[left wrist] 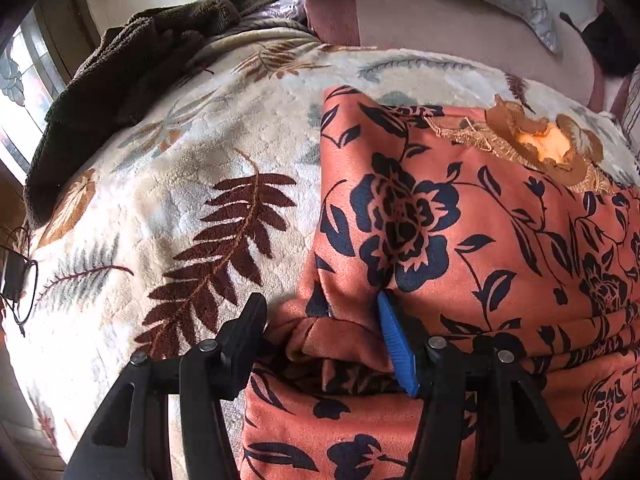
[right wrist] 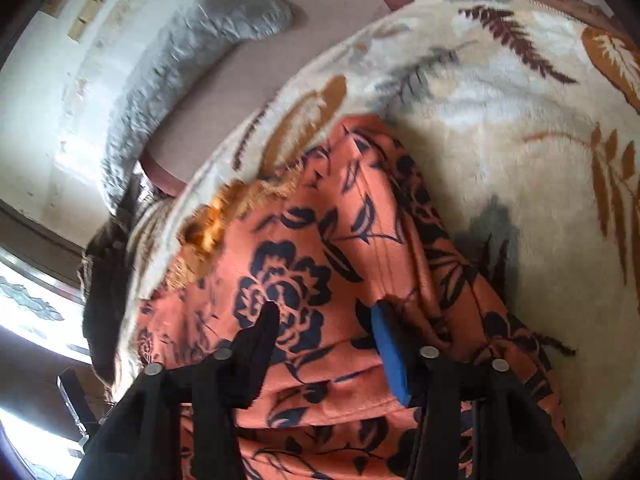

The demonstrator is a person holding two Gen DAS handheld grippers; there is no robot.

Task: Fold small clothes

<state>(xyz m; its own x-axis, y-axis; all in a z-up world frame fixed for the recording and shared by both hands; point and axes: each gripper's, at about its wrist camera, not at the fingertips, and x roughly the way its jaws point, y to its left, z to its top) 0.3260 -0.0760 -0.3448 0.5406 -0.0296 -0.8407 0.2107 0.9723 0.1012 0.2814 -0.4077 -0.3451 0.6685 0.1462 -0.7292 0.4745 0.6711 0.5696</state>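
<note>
An orange garment with dark blue flowers [left wrist: 460, 216] lies on a leaf-patterned blanket [left wrist: 168, 184], with gold embroidery at its far edge. My left gripper [left wrist: 320, 304] stands open over the garment's near left corner, cloth bunched between its fingers. In the right wrist view the same garment [right wrist: 320, 248] lies partly folded, and my right gripper [right wrist: 326, 312] is open just above it, fingers spread over the flower print. The right view is blurred.
A brown fuzzy cloth [left wrist: 132, 60] lies at the blanket's far left. A grey quilted cover [right wrist: 168, 80] and pink bedsheet [right wrist: 248, 68] lie beyond. A window [left wrist: 20, 76] is at the left. Black cable and a small device [left wrist: 16, 276] sit at the blanket's left edge.
</note>
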